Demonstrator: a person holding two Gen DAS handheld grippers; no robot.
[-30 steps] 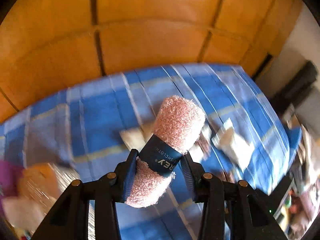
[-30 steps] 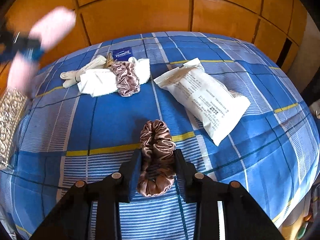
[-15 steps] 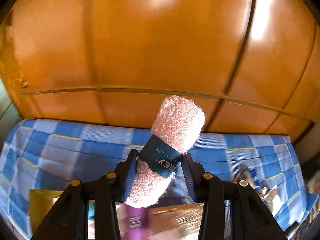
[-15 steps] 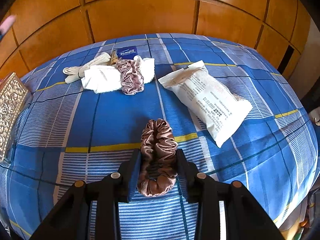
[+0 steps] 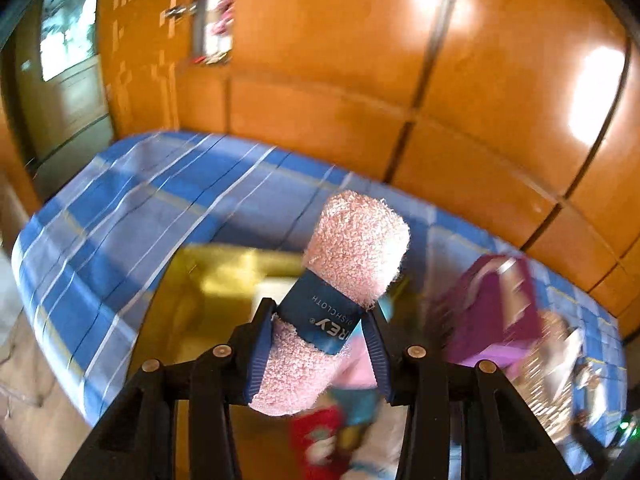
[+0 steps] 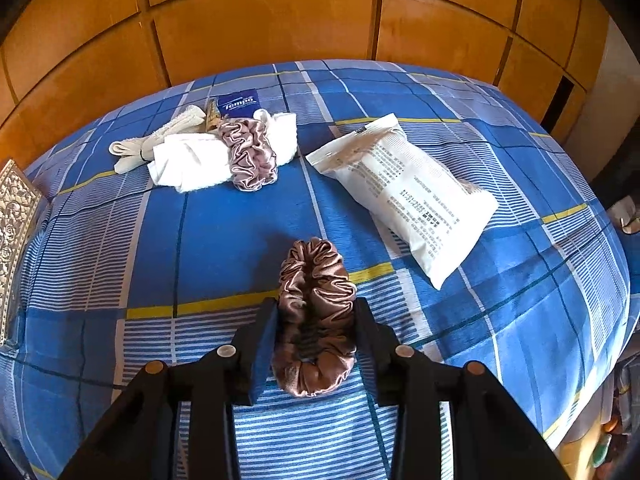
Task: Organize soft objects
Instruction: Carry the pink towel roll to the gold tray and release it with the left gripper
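My left gripper is shut on a rolled pink washcloth with a dark blue paper band, held above a gold box on the blue plaid bed. Soft items lie in the box below the fingers: something pink, and something red. My right gripper is shut on a brown satin scrunchie, held just above the bedspread. Farther back lie a mauve scrunchie on a white cloth, a cream band and a blue tissue pack.
A white plastic pouch lies right of centre on the bed. A silver embossed lid lies at the bed's left edge. A purple box stands right of the gold box. Orange wooden wardrobe panels back the bed.
The left gripper has swung left with the pink washcloth, from over the bed's middle to above the gold box. The right gripper has stayed nearly still with the brown scrunchie.
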